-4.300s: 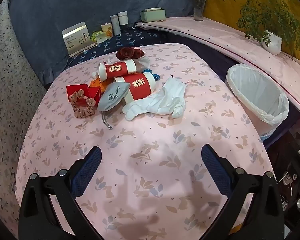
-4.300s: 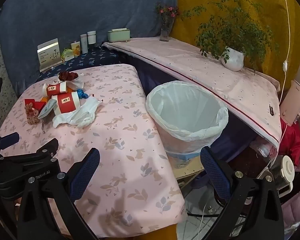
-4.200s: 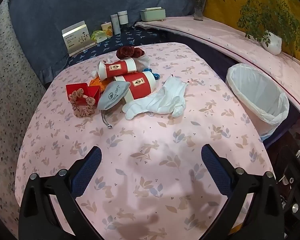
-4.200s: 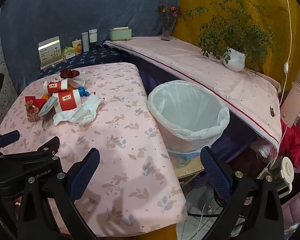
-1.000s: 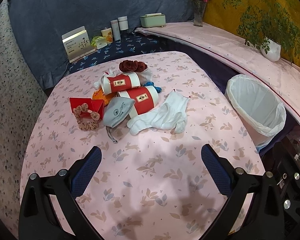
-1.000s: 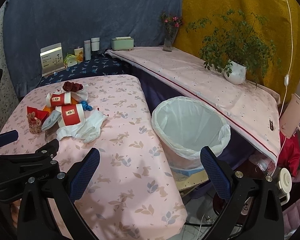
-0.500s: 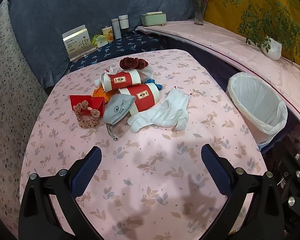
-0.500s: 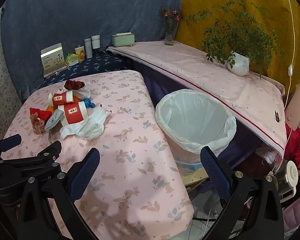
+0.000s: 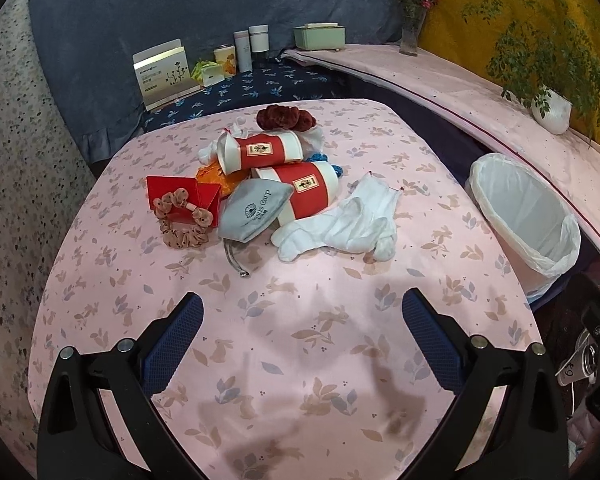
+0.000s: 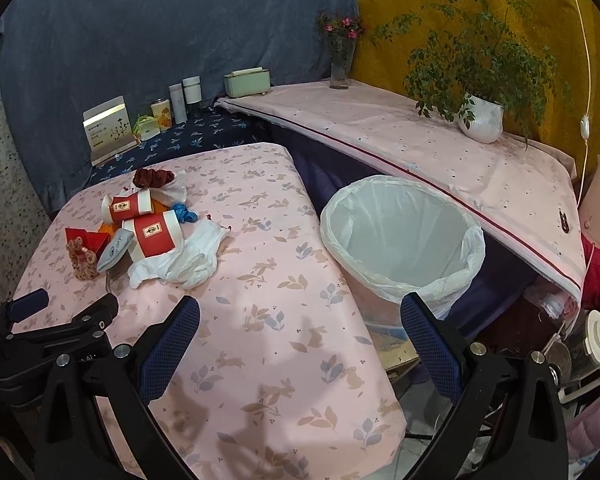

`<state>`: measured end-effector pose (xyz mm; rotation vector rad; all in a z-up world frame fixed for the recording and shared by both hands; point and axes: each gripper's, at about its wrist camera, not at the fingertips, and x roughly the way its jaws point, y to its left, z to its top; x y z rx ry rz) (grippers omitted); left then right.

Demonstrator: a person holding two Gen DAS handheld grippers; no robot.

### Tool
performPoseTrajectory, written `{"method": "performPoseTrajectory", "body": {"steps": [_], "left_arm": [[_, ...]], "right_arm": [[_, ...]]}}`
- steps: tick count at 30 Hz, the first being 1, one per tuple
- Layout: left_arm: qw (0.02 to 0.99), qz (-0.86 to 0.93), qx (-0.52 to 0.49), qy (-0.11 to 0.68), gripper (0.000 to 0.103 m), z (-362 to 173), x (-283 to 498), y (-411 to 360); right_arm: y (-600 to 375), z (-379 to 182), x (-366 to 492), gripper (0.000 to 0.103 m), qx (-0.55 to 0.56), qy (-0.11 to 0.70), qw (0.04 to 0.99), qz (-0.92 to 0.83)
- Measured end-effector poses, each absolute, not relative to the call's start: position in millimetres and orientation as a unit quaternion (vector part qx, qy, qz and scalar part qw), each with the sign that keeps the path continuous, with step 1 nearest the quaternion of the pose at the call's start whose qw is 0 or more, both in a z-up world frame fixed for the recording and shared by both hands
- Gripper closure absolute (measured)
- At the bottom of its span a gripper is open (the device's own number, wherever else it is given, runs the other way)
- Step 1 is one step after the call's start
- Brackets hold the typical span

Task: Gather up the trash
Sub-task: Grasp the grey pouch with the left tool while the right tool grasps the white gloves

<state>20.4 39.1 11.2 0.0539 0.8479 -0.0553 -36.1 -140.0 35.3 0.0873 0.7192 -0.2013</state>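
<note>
my left gripper (image 9: 302,340) hangs over the near part of the pink table (image 9: 300,380), its blue pads spread wide with nothing between them. my right gripper (image 10: 300,342) is just as wide apart and empty, above the table's near corner beside the bin (image 10: 400,236).

i take the big cup (image 9: 300,192), red with white ends, as my landmark; it lies on its side at the middle of the pile. a small cup (image 9: 260,151) of the same make lies on its side just behind it, touching. a grey pouch (image 9: 254,210) leans against the big cup's left side, and a metal ring (image 9: 234,258) pokes out from under the pouch toward me. left of the pouch sits a red box (image 9: 180,192) with a tan scrunchie (image 9: 182,220) draped on its front. orange wrapping (image 9: 212,174) shows between the box and the cups. white gloves (image 9: 344,222) sprawl against the big cup's right side. a bit of blue (image 9: 320,158) peeks out behind the big cup, and a dark red scrunchie (image 9: 286,116) lies past the small cup, farthest from me.

the bin, lined with a white bag, stands off the table's edge well to the right of the big cup, and looks empty in the right view. all the pile rests on the table, none of it in the bin.
</note>
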Motion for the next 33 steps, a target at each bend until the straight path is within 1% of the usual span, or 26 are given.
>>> {"method": "performPoseTrajectory", "body": {"steps": [9, 15, 26, 33], "left_arm": [[0.902, 0.005, 0.012, 0.431, 0.008, -6, 47, 78], [0.9, 0.01, -0.018, 0.436, 0.008, -15, 65, 105], [0.905, -0.026, -0.005, 0.424, 0.008, -26, 110, 103], [0.896, -0.039, -0.004, 0.442, 0.008, -41, 133, 95]], "right_arm": [[-119, 29, -7, 0.007, 0.047, 0.349, 0.933, -0.076], [-96, 19, 19, 0.007, 0.035, 0.352, 0.933, -0.06], [-72, -12, 70, 0.007, 0.032, 0.379, 0.923, -0.052], [-71, -29, 94, 0.007, 0.045, 0.392, 0.917, -0.059]]}}
